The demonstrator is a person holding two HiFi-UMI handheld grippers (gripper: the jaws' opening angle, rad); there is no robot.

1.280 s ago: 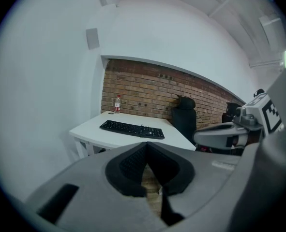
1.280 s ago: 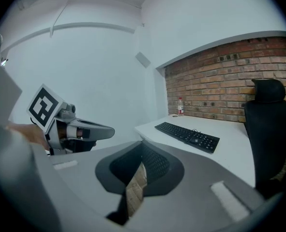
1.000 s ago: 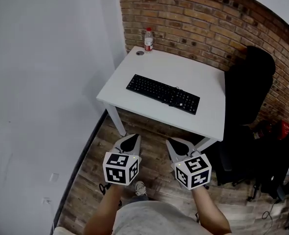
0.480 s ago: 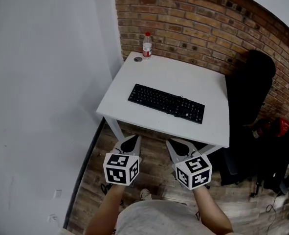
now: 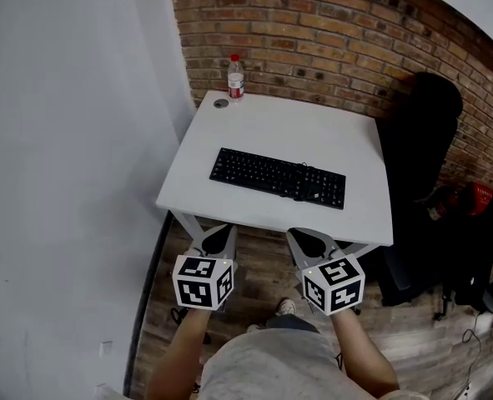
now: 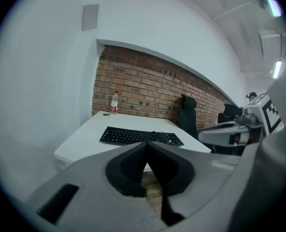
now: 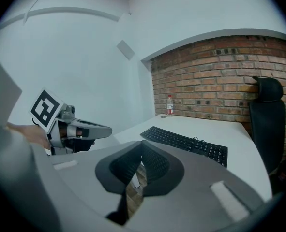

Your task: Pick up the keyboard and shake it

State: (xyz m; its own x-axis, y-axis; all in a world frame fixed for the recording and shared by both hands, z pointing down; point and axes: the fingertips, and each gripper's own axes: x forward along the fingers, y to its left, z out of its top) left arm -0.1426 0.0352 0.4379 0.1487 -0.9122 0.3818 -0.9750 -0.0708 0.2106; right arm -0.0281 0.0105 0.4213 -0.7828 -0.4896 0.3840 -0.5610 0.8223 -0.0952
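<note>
Left gripper [image 5: 218,237] and right gripper [image 5: 307,242] empty, short of the keyboard [image 5: 278,177].
The black keyboard lies flat near the middle of the white table [image 5: 354,132], and a bottle [image 5: 236,77] stands at its far left corner. Both grippers hang side by side off the table's near edge, each with jaws pressed together on nothing.

Looks like a small office or study corner: white desk [image 5: 313,132] with a black keyboard [image 5: 277,177] and a water bottle [image 5: 235,77], black high-backed chair [image 5: 421,132] alongside, bare brick wall [image 5: 313,48] behind, wood-plank floor [image 5: 259,267] underneath.
</note>
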